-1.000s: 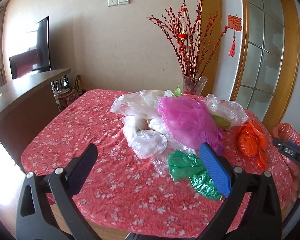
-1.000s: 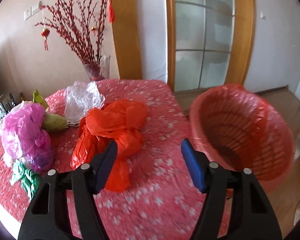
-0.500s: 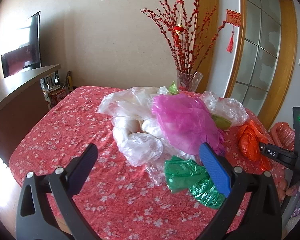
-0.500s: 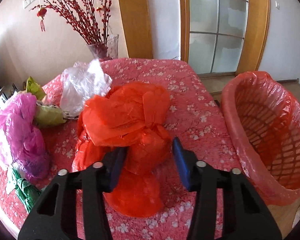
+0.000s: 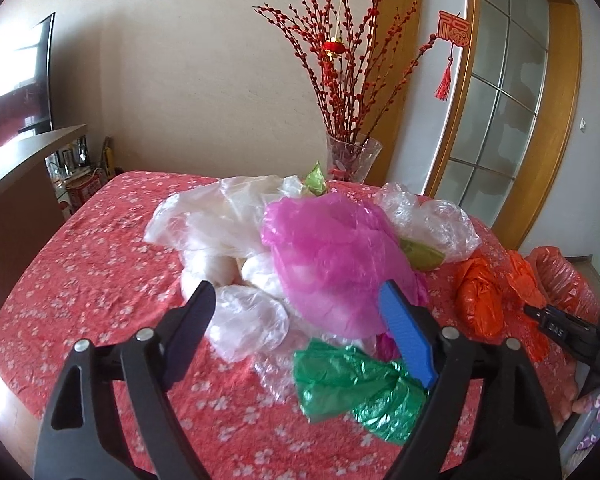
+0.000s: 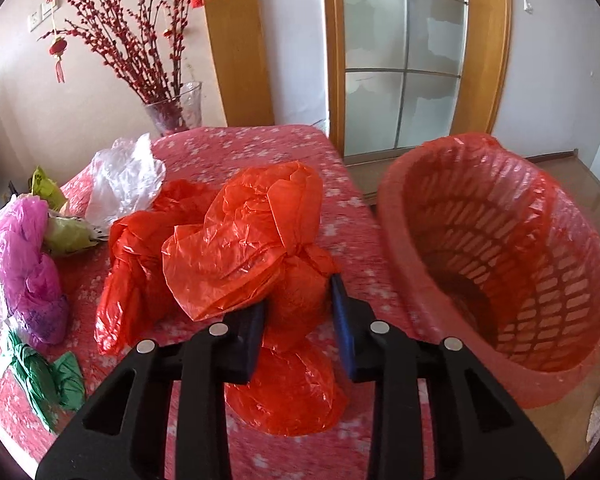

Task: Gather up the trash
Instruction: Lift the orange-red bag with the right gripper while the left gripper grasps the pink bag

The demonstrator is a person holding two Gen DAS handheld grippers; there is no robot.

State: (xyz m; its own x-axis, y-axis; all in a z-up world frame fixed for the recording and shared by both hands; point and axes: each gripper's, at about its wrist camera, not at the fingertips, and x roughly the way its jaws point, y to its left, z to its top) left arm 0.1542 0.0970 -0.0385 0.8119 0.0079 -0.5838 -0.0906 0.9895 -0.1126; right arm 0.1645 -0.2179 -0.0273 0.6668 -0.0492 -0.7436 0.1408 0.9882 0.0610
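Crumpled plastic bags lie heaped on the red flowered table (image 5: 100, 264): a pink bag (image 5: 332, 256), white bags (image 5: 248, 320), a green bag (image 5: 352, 380) and a clear bag (image 5: 428, 216). My left gripper (image 5: 296, 296) hovers just before the heap. Its jaws are closing, with the pink and white bags framed between the fingers but untouched. In the right wrist view my right gripper (image 6: 298, 308) has its jaws closing on the knotted orange bag (image 6: 244, 240), with both pads against its lower bulge. The red lined basket (image 6: 396, 232) stands at the table's right edge.
A glass vase (image 5: 350, 160) of red branches stands at the table's far side. A dark counter (image 5: 16, 188) runs along the left. A wood-framed glass door (image 6: 404, 60) is behind the basket. A patterned sleeve (image 5: 598, 412) shows at the lower right.
My left gripper has come nearer to the bag heap and its jaws have narrowed. My right gripper has dropped onto the orange bag and its jaws have closed around it.
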